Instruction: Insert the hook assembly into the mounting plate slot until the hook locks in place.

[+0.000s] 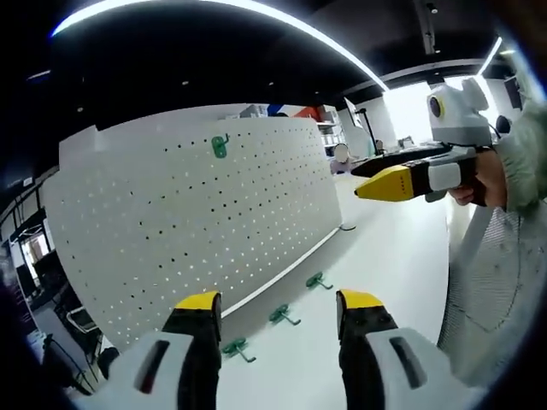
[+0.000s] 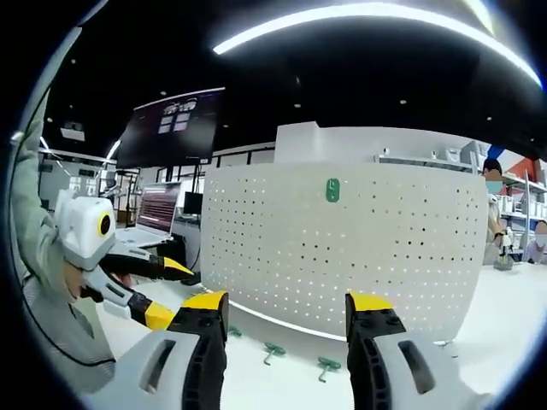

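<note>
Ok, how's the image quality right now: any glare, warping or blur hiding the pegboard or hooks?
Left gripper view: the fisheye bows the pegboard; window glare at the upper right; the table hooks are clear. Right gripper view: the ceiling light strip is blown out; the mounted hook is sharp.

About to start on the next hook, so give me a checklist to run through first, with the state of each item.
1. Left tool empty and open: ok, jaws apart, nothing between them.
2. Right tool empty and open: ok in its own view.
3. Loose green hooks within sight on the white table: ok, three lie along the pegboard's foot.
4. White pegboard upright with free holes: ok.
5. One green hook already mounted near the top: looks seated; whether locked, cannot tell.
6. Which hole is the target: cannot tell.
</note>
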The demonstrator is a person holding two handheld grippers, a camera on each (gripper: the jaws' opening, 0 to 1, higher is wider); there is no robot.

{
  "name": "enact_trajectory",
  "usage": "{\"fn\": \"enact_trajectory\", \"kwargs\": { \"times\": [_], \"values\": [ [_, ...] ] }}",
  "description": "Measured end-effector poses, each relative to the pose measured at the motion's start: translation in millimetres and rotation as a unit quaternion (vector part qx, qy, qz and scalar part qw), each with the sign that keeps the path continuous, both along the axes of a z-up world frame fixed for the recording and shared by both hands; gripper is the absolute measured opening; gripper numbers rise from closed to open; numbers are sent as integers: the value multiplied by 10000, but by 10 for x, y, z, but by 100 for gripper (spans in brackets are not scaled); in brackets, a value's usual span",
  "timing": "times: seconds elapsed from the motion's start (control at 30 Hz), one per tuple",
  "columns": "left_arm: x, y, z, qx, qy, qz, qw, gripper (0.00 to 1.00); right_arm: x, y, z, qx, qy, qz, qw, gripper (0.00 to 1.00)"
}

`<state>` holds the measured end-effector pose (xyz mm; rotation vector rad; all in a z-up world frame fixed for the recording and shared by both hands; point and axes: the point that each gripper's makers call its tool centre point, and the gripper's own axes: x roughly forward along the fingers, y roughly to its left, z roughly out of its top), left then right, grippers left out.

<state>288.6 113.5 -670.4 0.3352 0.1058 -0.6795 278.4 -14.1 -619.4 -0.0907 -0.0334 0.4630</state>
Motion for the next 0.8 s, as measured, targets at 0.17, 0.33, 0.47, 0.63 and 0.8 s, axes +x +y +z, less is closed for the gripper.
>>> {"fn": "enact_trajectory", "kwargs": {
  "times": [0.17, 0.33, 0.47, 0.63, 0.8],
  "values": [
    [100, 115, -10, 237, -24, -21, 9997, 50, 10, -4, -7, 68, 29, 19, 10000, 53],
    [229, 220, -34, 505, -3, -94, 9987, 43, 12, -6, -8, 73, 32, 16, 10000, 53],
    [327, 275, -81, 813, 1, -228, 9964, 37, 9, 7, -14, 36, 33, 42, 10000, 53],
    [449, 339, -174, 1198, 39, -346, 9922, 33, 17, -29, -13, 95, 51, -17, 9999, 53],
    [549, 382, -248, 1648, -44, -634, 9843, 25, 22, -49, -14, 114, 54, -55, 9999, 53]
  ]
}}
